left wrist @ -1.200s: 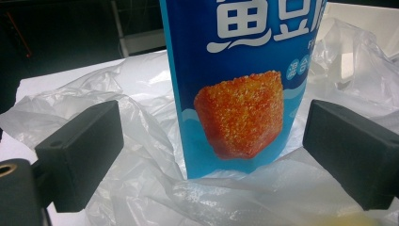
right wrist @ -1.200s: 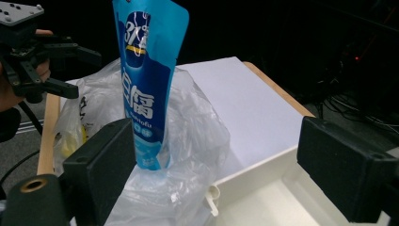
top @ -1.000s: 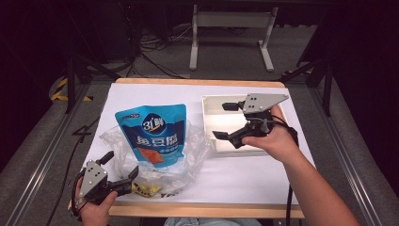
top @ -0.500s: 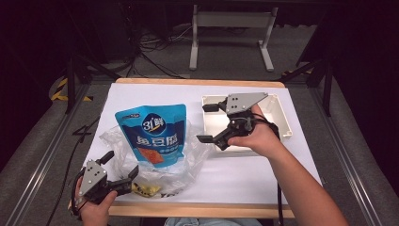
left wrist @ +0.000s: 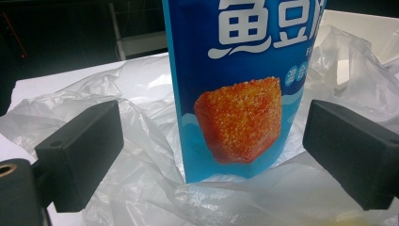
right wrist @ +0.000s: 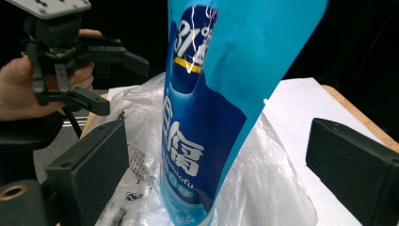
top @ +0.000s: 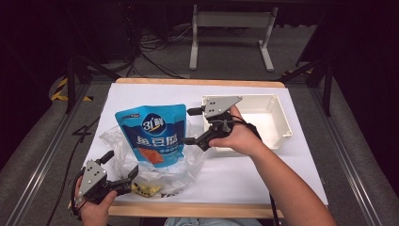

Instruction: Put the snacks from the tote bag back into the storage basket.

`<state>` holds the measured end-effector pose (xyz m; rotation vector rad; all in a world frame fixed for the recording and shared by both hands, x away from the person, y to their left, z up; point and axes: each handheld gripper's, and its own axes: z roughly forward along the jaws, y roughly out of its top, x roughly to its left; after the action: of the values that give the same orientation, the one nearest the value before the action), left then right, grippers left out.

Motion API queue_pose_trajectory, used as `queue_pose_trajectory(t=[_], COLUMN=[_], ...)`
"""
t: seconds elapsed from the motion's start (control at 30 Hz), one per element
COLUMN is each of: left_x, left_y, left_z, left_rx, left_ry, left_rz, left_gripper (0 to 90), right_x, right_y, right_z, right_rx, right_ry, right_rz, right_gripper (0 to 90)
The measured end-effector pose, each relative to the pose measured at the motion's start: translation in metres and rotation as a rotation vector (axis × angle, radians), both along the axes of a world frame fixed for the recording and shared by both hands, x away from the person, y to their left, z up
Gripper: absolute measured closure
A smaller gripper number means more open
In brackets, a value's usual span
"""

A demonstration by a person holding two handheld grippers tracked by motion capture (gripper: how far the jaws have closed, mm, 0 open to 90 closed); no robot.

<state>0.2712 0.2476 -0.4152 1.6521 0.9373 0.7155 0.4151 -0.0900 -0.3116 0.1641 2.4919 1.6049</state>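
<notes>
1. On the table (top: 301, 165), under a white sheet, we have a blue pouch (top: 153, 134) standing upright on a crumpled clear bag (top: 188, 162), left of centre.
2. Our right gripper (top: 188, 126) sits just to the pouch's right, jaws spread wide and empty; in the right gripper view the pouch (right wrist: 221, 108) rises between the two jaws but touches neither.
3. Our left gripper (top: 123, 165) waits at the near left corner, also open and empty, aimed at the pouch's lower front; in its own view the pouch (left wrist: 240, 94) stands ahead between the jaws, with plastic (left wrist: 141, 155) around its foot.
4. The relation that counts: the pouch's long axis runs up and down, and the right gripper meets it side-on at mid-height. We judge the right hand the nearer and better placed to close across the pouch's narrow edge.
5. A white tray (top: 282, 120) lies behind the right hand, just beside it, and looks empty.
6. Something yellow (top: 143, 189) shows inside the bag near the left gripper; we cannot tell what.
7. Beyond the table the room is dark, with a grey floor, cables and a metal stand (top: 230, 28).
</notes>
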Motion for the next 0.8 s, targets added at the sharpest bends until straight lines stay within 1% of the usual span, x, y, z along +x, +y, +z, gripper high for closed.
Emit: queue_pose_trajectory(t=[0.13, 0.27, 0.4, 0.53, 0.63, 0.7, 0.77, 0.8], left_x=[0.000, 0.000, 0.000, 0.001, 0.001, 0.001, 0.001, 0.001], left_y=[0.000, 0.001, 0.001, 0.001, 0.001, 0.001, 0.001, 0.001], left_z=[0.000, 0.000, 0.000, 0.000, 0.000, 0.000, 0.000, 0.000], left_rx=[-0.004, -0.007, -0.007, -0.007, -0.006, -0.008, -0.008, -0.008], left_ry=[-0.002, -0.004, -0.003, -0.003, -0.003, -0.003, -0.003, -0.003], left_rz=[0.002, 0.001, 0.000, 0.000, 0.000, 0.000, -0.001, -0.001], left_gripper=[6.3, 6.3, 6.3, 6.3, 6.3, 6.3, 6.3, 6.3], right_x=[0.005, 0.008, 0.009, 0.009, 0.009, 0.008, 0.008, 0.008], right_y=[0.009, 0.018, 0.025, 0.033, 0.038, 0.040, 0.043, 0.043], right_z=[-0.007, -0.015, -0.022, -0.032, -0.037, -0.041, -0.043, -0.043], right_rx=[-0.018, -0.018, -0.045, -0.058, -0.057, -0.063, -0.072, -0.072], right_ry=[0.004, 0.009, 0.012, 0.003, -0.013, -0.009, -0.024, -0.024], right_rz=[0.012, 0.021, 0.018, 0.026, 0.037, 0.046, 0.048, 0.048], right_gripper=[9.7, 10.7, 11.1, 11.8, 11.7, 11.4, 11.3, 11.3])
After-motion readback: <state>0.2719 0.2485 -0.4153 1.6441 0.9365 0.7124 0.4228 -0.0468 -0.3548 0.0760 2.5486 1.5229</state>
